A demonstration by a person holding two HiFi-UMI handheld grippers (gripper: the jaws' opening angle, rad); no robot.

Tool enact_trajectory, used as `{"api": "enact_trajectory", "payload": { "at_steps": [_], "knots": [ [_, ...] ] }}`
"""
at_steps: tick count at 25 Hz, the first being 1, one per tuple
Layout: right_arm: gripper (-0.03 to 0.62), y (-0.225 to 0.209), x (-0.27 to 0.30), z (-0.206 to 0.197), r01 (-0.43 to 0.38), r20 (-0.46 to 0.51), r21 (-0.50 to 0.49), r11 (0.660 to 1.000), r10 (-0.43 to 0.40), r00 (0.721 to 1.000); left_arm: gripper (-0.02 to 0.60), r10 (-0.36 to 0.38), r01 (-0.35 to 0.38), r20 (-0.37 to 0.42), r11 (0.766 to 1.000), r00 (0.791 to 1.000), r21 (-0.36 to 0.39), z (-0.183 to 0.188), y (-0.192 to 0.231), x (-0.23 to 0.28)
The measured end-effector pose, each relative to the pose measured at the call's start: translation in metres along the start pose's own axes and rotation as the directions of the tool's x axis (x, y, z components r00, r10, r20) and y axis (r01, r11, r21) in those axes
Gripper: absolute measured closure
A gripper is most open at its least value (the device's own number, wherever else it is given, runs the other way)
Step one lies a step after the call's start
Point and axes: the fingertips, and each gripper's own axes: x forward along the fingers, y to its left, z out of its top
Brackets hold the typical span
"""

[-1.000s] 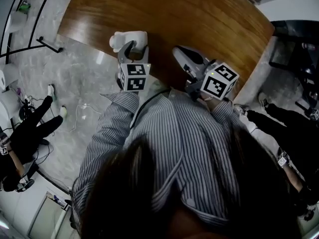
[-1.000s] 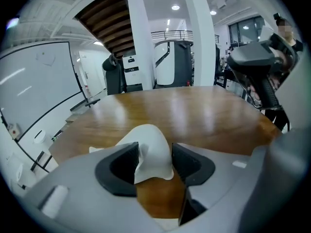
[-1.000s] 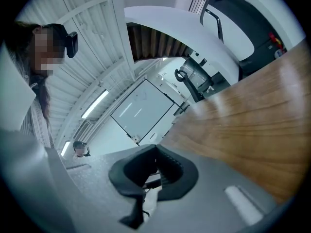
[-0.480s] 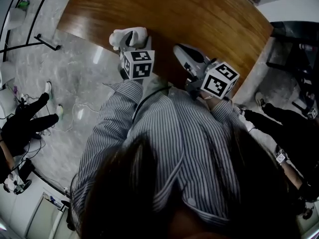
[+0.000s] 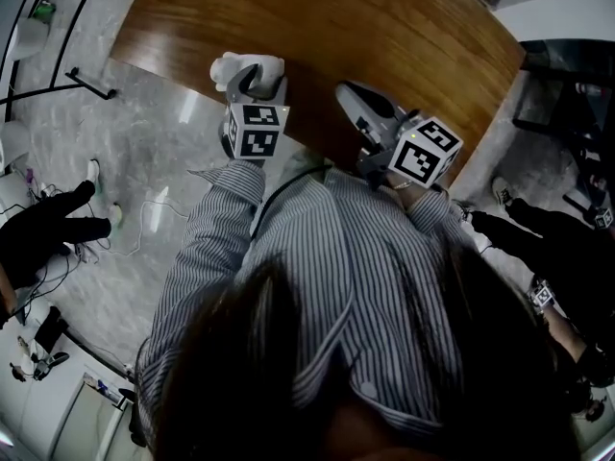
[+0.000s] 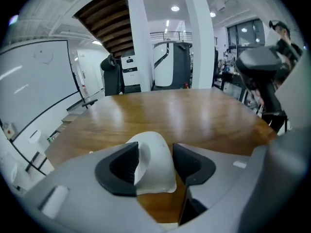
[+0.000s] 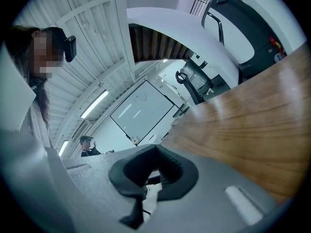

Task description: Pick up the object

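Observation:
A white rounded object (image 5: 242, 67) sits at the near left edge of the wooden table (image 5: 384, 27). My left gripper (image 5: 258, 78) reaches over it from the near side. In the left gripper view the white object (image 6: 154, 164) fills the gap between the dark pads (image 6: 125, 165), which touch it on both sides while the jaws are closing. Its lower rim hangs over brown wood. My right gripper (image 5: 352, 101) hovers at the table's near edge, to the right of the object. Its jaws (image 7: 155, 150) are shut and hold nothing.
The table edge (image 6: 73, 144) curves off to the left above grey marble floor (image 5: 163, 161). A person in black (image 5: 58, 230) is low on the floor at the left, and another (image 5: 538, 243) at the right. A black stand (image 5: 91, 84) is beside the table.
The left gripper has shifted slightly towards the table and twisted, staying around the white object. The person in black at the left has moved. The right gripper has stayed put.

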Motion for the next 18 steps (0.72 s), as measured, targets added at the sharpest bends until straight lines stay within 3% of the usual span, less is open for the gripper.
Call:
{"api": "enact_trajectory", "payload": {
  "at_steps": [4, 7, 10, 13, 15, 18],
  "knots": [
    [0.592, 0.000, 0.000, 0.001, 0.002, 0.001, -0.011, 1.000, -0.002, 1.000, 0.357, -0.089, 0.102, 0.097, 0.986, 0.991, -0.135, 0.022, -0.007, -0.017],
    [0.592, -0.001, 0.000, 0.003, 0.025, -0.001, -0.019, 1.000, -0.025, 1.000, 0.359, -0.150, 0.199, 0.194, 0.944, 0.969, -0.262, 0.040, -0.014, -0.031],
    [0.592, -0.004, 0.004, 0.007, 0.057, 0.008, -0.024, 0.998, -0.057, 0.998, 0.359, -0.185, 0.292, 0.296, 0.879, 0.937, -0.376, 0.053, -0.012, -0.040],
    [0.592, -0.002, 0.006, 0.010, 0.074, 0.026, -0.039, 0.996, -0.073, 0.997, 0.360, -0.188, 0.373, 0.390, 0.793, 0.901, -0.481, 0.057, -0.001, -0.052],
    [0.592, 0.001, 0.004, 0.012, 0.081, 0.031, -0.050, 0.995, -0.079, 0.996, 0.360, -0.177, 0.434, 0.469, 0.734, 0.865, -0.523, 0.062, 0.004, -0.062],
    [0.592, 0.002, 0.000, 0.012, 0.084, 0.025, -0.065, 0.994, -0.082, 0.996, 0.362, -0.156, 0.493, 0.549, 0.678, 0.821, -0.545, 0.070, 0.006, -0.074]
  ]
}}
